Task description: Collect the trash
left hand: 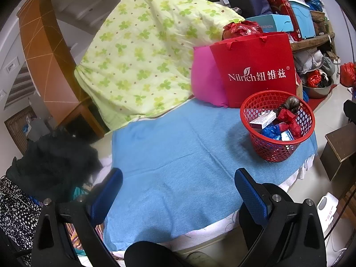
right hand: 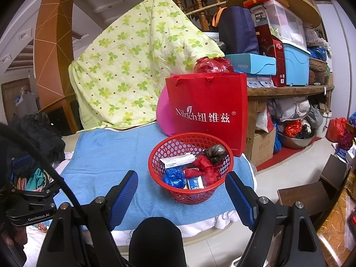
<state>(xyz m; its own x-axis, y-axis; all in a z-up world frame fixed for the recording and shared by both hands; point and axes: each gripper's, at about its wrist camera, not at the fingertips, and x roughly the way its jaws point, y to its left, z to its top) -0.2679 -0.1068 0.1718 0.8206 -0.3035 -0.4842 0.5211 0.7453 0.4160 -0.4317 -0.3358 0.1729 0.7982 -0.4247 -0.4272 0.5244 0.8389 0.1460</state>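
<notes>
A red mesh basket [left hand: 278, 149] [right hand: 193, 194] stands on the blue towel [left hand: 178, 155] [right hand: 100, 160] at its right end. Inside lie a white carton [right hand: 178, 159], crumpled red wrapping [right hand: 207, 166], a blue plastic bag [right hand: 174, 176], a small blue packet [right hand: 195, 183] and a dark grey wad [right hand: 215, 152]. My left gripper [left hand: 179, 181] hangs open over the bare towel, left of the basket and nearer than it. My right gripper [right hand: 181, 183] is open too, its blue pads [right hand: 124, 195] on either side of the basket's near rim without touching it.
A red paper bag [right hand: 207, 111] and a pink cushion [left hand: 207, 82] stand right behind the basket, with a green clover quilt [left hand: 144, 51] leaning farther back. Dark clothes [left hand: 51, 162] pile at the left. A cluttered wooden shelf [right hand: 289, 89] and brown stools [right hand: 311, 195] sit at the right.
</notes>
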